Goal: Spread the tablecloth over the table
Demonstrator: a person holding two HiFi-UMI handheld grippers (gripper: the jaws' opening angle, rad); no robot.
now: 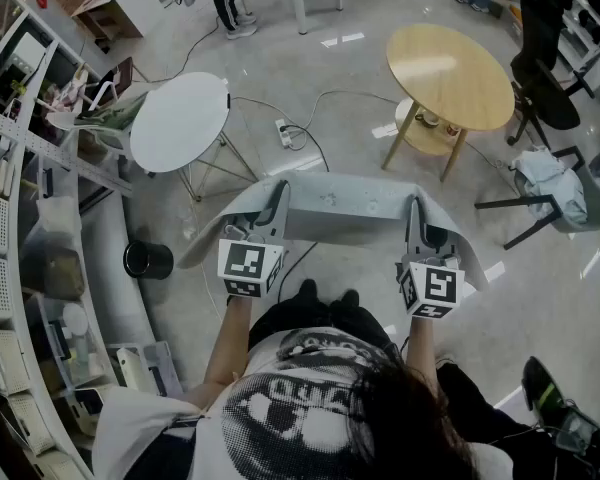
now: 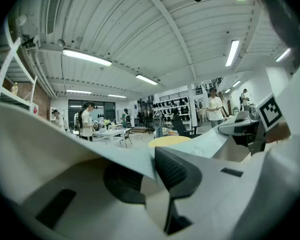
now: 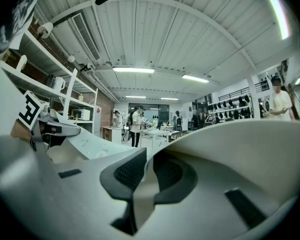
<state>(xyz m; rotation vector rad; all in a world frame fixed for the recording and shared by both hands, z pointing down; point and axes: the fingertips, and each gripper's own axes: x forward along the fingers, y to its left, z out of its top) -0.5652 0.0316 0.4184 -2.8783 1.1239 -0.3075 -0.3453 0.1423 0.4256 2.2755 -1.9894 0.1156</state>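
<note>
1. While it hangs above the glossy floor [image 1: 325, 78], the pale grey tablecloth [image 1: 345, 206] is stretched between both claws.
2. The left claw [image 1: 277, 196] is clamped on its left edge.
3. The right claw [image 1: 417, 211] is clamped on its right edge.
4. A round wooden surface [image 1: 448, 76] stands beyond it.

Grippers: 2, i.e. left gripper [image 1: 278, 196] and right gripper [image 1: 417, 208]. Marker cubes: 2, left cube [image 1: 248, 268] and right cube [image 1: 432, 290]. Tablecloth [image 1: 345, 203]: 1. Round tables: 2, white table [image 1: 180, 123] and wooden table [image 1: 448, 76]. Chairs: 2, black office chair [image 1: 545, 73] and chair w/ grey cloth on it [image 1: 570, 203]. Black pot [image 1: 147, 259] on floor: 1. Power strip [image 1: 285, 131]: 1. Shelf rack [image 1: 40, 146]: 1. Ppl in bkgd, left gripper view: at least 5, e.g. person in white top [image 2: 212, 104].
</note>
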